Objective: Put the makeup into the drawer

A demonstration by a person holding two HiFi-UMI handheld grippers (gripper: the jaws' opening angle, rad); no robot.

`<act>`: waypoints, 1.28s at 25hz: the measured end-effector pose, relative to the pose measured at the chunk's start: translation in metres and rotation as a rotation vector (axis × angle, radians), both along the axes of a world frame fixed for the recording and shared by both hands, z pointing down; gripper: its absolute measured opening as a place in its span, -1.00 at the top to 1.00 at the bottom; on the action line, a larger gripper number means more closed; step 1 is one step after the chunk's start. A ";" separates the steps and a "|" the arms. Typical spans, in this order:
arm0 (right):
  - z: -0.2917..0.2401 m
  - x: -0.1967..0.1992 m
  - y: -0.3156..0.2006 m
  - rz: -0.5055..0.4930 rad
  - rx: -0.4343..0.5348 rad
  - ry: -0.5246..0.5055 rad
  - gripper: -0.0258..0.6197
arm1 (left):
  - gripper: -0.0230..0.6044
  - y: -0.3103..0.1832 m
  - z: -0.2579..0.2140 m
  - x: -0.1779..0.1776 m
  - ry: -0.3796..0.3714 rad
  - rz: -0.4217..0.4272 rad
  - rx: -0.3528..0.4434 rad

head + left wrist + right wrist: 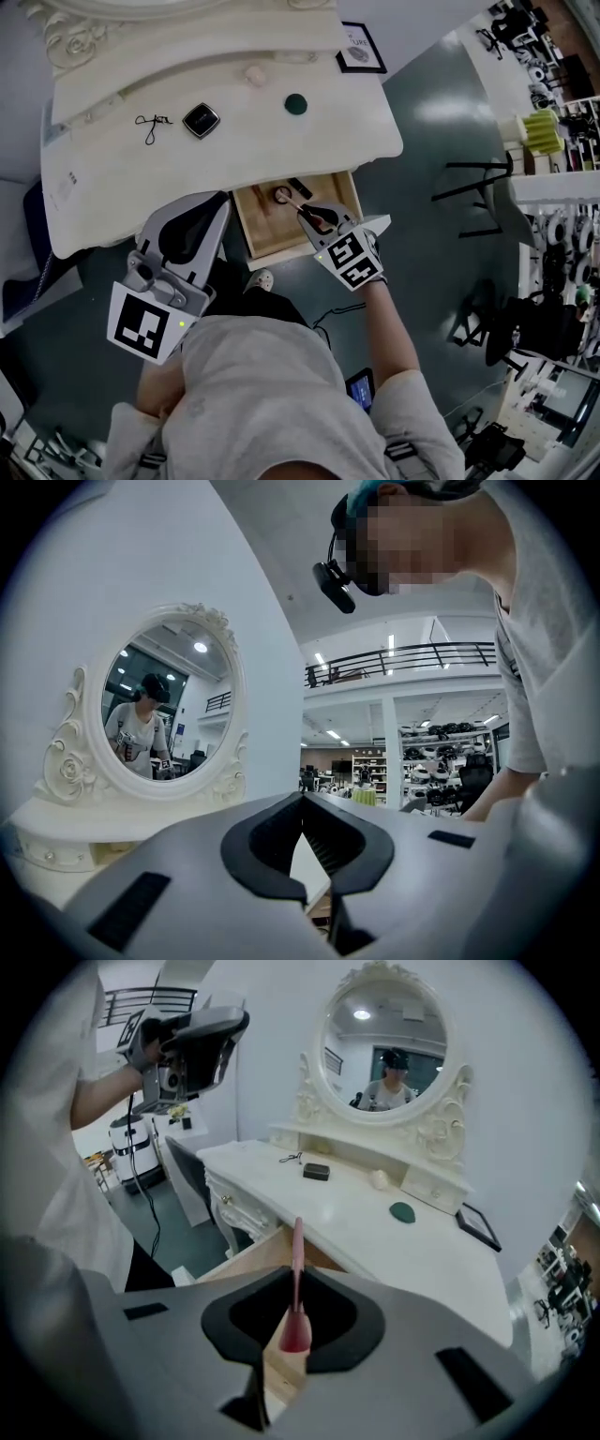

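Left tool [303, 797]: jaws together, empty, beside white worktop [187, 169].
Open wooden drawer [267, 234]: under worktop's front edge.
Slim pink makeup stick [297, 1241]: above drawer, long axis along jaws, thin end pointing forward.
Right tool [296, 1273]: clamped on stick.

Vanity table [244, 155] with black compact [201, 120]

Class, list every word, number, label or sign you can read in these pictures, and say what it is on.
"URE": faint, on the framed picture on the dresser; the rest of its print is too small.
Marker cubes on the left gripper and right gripper: square patterns only, no letters.
Nothing else is legible.
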State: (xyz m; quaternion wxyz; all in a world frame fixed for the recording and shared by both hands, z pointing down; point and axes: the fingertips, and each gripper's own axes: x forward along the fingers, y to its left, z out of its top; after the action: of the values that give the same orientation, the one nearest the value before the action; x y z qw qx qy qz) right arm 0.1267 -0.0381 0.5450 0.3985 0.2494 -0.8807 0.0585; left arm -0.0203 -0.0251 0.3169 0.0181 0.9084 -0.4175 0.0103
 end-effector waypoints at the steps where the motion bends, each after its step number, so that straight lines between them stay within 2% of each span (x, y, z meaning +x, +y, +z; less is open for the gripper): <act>1: 0.007 -0.002 0.001 -0.029 -0.009 0.030 0.75 | 0.88 0.000 0.001 -0.003 -0.001 -0.007 -0.002; 8: 0.051 -0.015 0.007 -0.217 -0.072 0.200 0.75 | 0.88 -0.001 0.005 -0.021 -0.004 -0.051 -0.016; 16: 0.101 -0.026 0.017 -0.380 -0.164 0.330 0.75 | 0.88 -0.002 0.012 -0.041 -0.008 -0.112 -0.040; 24: 0.144 -0.029 0.028 -0.499 -0.258 0.444 0.75 | 0.88 -0.006 0.017 -0.059 -0.022 -0.164 -0.060; 32: 0.167 -0.026 0.030 -0.562 -0.287 0.514 0.75 | 0.88 -0.009 0.021 -0.070 -0.030 -0.197 -0.073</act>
State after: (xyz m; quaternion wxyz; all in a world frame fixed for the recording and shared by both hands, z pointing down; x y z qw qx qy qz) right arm 0.1007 -0.0083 0.7116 0.6368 -0.0526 -0.7692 0.0054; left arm -0.0907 -0.0343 0.3376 0.0457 0.8615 -0.5043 0.0371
